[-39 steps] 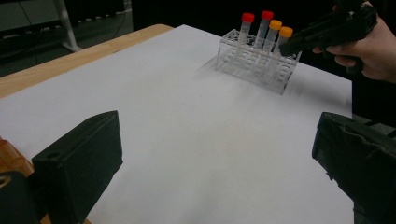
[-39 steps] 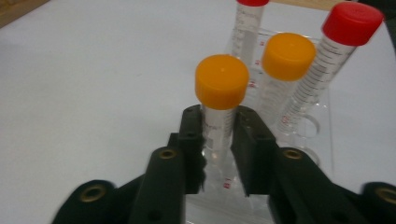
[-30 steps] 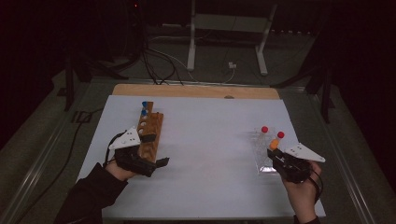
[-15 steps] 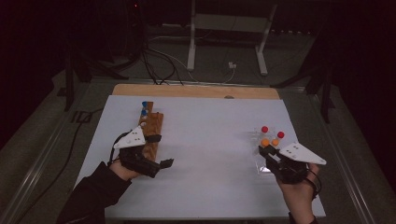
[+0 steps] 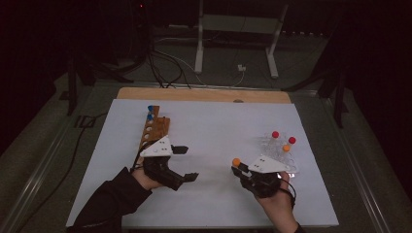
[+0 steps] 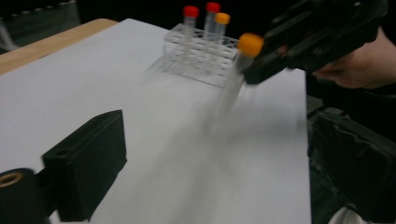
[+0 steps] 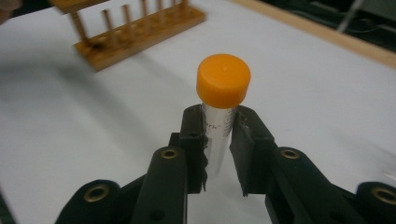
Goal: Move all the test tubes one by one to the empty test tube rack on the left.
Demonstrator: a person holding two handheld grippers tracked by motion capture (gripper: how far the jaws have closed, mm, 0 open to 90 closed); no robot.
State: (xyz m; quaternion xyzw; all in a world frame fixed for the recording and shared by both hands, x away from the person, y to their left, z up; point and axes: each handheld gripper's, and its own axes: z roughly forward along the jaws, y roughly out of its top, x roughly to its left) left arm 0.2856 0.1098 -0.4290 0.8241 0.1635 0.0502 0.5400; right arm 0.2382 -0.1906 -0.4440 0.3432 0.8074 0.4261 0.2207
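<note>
My right gripper (image 7: 218,140) is clamped on a clear test tube with an orange cap (image 7: 223,80); both pads press the tube's wall just below the cap, and the tube stands upright between them. In the high view that right gripper (image 5: 241,171) sits at about five o'clock on the white table sheet (image 5: 218,131), with the orange cap (image 5: 236,161) at its nine o'clock tip, lifted clear of the clear plastic rack (image 5: 281,154) that stands just beside it at two o'clock. That rack holds two red-capped tubes (image 5: 275,134) and one more orange-capped tube (image 5: 286,147).

My left gripper (image 5: 186,162) rests at about seven o'clock on the sheet, its jaws spread wide with nothing between them; in the left gripper view one black jaw stands low at eight o'clock and the other at four o'clock, well apart. Across them I see the held tube (image 6: 236,79), blurred, with the clear rack (image 6: 198,51) behind it at twelve o'clock.

The wooden rack (image 5: 154,130) lies just beyond my left gripper at eleven o'clock, with blue-capped tubes (image 5: 150,112) at its far end. The right gripper view shows this wooden rack (image 7: 140,32) at eleven o'clock, well apart from the held tube.
</note>
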